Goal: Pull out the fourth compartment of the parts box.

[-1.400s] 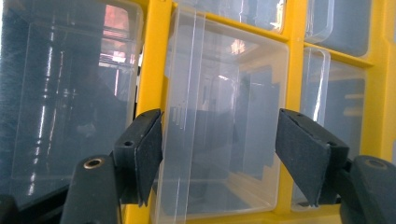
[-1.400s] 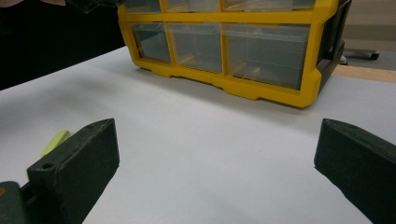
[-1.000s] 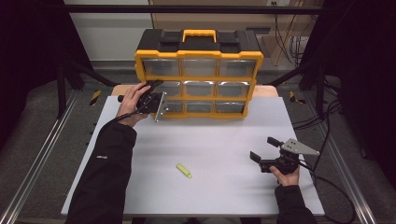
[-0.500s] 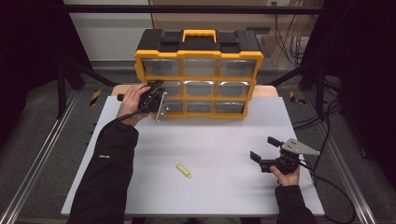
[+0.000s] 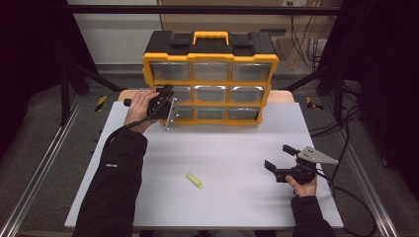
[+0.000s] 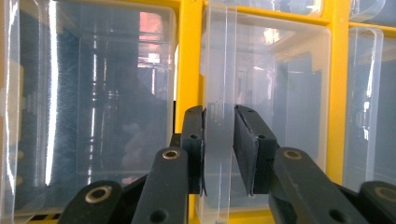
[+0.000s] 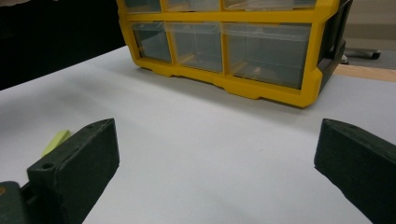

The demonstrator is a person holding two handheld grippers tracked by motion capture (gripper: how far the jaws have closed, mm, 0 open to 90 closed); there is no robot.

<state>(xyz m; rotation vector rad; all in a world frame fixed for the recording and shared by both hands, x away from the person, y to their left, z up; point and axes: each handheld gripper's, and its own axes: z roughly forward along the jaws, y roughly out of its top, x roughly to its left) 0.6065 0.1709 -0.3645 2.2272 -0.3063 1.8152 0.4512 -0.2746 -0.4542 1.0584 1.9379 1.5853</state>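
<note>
A yellow and black drawer organizer stands upright at the back of the white table, holding clear plastic drawers. My left gripper is at the left column's middle drawer. In the left gripper view, my left gripper is shut on that drawer's clear handle lip. My right gripper rests low at the table's front right, wide open and holding nothing. In the right gripper view, my right gripper faces the organizer. A small yellow-green piece lies on the table near the front middle, seen also by the left jaw.
Black frame posts stand left and right of the table. Cables trail off the right side. A wooden strip runs behind the white surface at the organizer's right.
</note>
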